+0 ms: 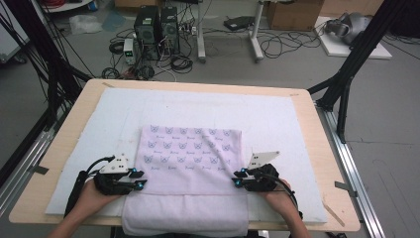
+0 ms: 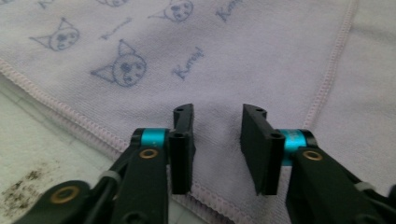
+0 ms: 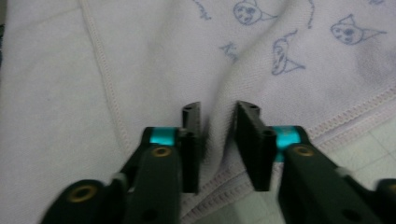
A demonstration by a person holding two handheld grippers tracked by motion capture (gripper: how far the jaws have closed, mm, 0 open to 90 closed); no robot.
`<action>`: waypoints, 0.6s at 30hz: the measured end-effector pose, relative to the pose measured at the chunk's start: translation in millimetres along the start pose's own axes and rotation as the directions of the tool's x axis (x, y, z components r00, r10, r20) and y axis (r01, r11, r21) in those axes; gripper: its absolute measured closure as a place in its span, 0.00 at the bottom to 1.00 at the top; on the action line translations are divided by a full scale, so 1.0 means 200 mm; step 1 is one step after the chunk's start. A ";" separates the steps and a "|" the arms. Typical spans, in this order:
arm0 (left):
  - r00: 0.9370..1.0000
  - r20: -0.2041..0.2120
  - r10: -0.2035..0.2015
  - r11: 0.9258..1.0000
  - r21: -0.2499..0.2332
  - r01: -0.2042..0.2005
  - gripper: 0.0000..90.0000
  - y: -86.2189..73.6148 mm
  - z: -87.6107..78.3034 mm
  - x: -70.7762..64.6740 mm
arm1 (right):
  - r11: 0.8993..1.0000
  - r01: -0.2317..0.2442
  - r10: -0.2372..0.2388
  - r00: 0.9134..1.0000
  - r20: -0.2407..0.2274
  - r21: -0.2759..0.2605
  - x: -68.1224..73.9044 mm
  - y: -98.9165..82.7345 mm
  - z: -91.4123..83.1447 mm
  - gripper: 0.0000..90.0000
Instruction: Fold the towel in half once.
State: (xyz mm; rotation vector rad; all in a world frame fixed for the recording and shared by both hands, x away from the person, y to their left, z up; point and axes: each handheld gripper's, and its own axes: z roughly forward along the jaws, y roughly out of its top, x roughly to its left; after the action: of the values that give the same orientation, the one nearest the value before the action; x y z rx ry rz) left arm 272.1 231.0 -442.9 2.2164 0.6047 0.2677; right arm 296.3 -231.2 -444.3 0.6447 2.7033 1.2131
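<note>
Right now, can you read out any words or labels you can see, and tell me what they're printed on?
"Kuromi"-like script, best guess: on the towel, beside each cat face, too blurred to be sure of the letters.
Same script on the towel in the right gripper view: cut off and blurred, unreadable.
Same print in the high view: too small to read.
Nothing else carries text.

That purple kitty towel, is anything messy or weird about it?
A little. The towel is folded unevenly: its plain lower layer sticks out below the printed flap and hangs off the table's near edge. In the left gripper view, a dark speckled stain marks the white mat beside the towel's hem. Nothing looks torn.
</note>
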 end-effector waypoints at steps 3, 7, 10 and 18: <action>1.000 -0.001 0.017 1.000 0.013 -0.017 0.96 0.01 -0.01 -0.01 | 1.000 0.005 -0.005 1.000 -0.001 0.003 0.00 0.01 0.00 0.94; 1.000 0.005 -0.006 1.000 -0.008 0.006 0.98 0.02 -0.05 0.00 | 0.999 -0.010 0.010 1.000 -0.011 -0.034 0.00 0.02 -0.03 0.95; 1.000 -0.014 -0.003 0.999 -0.053 0.002 0.98 0.05 -0.12 -0.02 | 0.996 -0.007 0.007 1.000 -0.003 -0.092 0.01 0.04 -0.10 0.95; 0.999 0.027 0.029 0.991 -0.133 -0.025 0.98 0.04 -0.40 -0.21 | 0.986 0.048 -0.057 0.997 -0.055 -0.157 0.20 0.09 -0.30 0.95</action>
State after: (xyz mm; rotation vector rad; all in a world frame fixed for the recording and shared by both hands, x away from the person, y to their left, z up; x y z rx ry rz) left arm 208.0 257.4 -384.0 2.0981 0.5268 0.2810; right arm 250.2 -245.1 -387.8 0.5218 2.6198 1.4338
